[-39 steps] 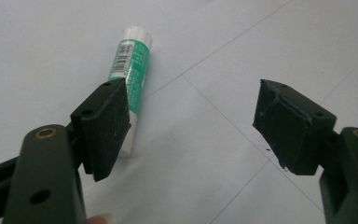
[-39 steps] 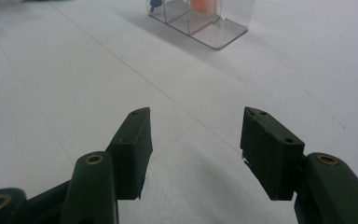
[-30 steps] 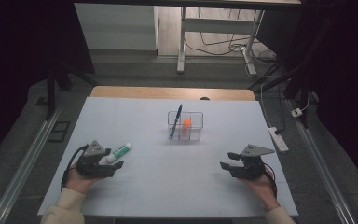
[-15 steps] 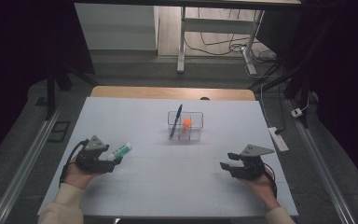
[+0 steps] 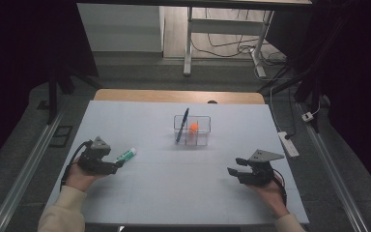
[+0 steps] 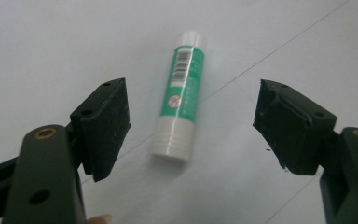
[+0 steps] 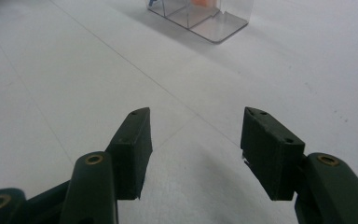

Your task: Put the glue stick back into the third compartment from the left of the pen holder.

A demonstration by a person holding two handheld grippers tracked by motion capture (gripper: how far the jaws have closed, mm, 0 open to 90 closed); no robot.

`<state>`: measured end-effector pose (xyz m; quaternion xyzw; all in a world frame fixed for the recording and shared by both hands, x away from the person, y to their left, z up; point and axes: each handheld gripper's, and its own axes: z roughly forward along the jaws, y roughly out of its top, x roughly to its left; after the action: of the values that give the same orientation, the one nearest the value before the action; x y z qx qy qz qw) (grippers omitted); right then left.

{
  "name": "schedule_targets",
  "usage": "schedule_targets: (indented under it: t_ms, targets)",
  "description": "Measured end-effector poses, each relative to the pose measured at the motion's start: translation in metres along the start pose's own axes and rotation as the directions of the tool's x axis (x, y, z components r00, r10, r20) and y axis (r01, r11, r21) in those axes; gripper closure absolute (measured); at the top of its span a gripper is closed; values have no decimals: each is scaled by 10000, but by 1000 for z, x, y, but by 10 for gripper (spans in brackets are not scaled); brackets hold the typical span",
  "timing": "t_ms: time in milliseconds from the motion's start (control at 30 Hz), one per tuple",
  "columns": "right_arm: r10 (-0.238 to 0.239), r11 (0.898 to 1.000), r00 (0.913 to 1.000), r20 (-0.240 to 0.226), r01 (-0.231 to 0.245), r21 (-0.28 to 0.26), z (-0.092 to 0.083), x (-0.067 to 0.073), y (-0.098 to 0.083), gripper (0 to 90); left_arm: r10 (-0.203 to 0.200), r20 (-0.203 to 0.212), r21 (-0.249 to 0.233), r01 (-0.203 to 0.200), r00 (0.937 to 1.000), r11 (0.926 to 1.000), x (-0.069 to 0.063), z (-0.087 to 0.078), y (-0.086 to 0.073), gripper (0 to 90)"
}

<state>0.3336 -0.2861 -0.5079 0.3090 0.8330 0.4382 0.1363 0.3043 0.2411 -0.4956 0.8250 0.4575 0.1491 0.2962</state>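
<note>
On the near left part of the white table lies a glue stick, flat on its side, just beyond the left gripper. This gripper is released: its jaws stand wide, one on each side of the stick's capped end, and the pads do not touch it. The right gripper rests at the near right, also released, with bare table between its jaws.

I judge the stick to be light and stiff, a hard plastic tube that will not give under the pads. Its round smooth body can roll on the table or slip in a weak hold. The best place to take it seems the middle, on the green label, with the jaws across the tube; the ribbed white end is narrower and may twist out.

Farther away, near the table's middle, stands a clear box with thin walls and compartments. A dark pen leans in it, and something orange sits inside.
</note>
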Motion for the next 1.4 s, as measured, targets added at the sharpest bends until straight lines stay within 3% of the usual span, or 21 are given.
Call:
schedule_targets:
  t_ms: [233,533,800,1100,1400]
  targets:
    - [1,10000,9999,-107,-1,83,3,0,0,428,222,5,941,-221,9998,9953,5,11,9,280]
    - [-91,9997,9999,-140,94,212,3,2,-1,425,434,244,1664,-469,9988,9849,10,25,15,302]
    - [-68,9994,9998,-207,75,329,7,3,-2,426,494,790,2139,-654,9957,9747,12,35,15,477]
    - [-81,9993,9999,-132,86,369,7,3,-2,426,429,909,2418,-638,9949,9682,16,41,14,639]
    - [-117,9991,9999,-41,118,418,7,2,-2,426,735,872,2313,-920,9935,9685,15,41,12,652]
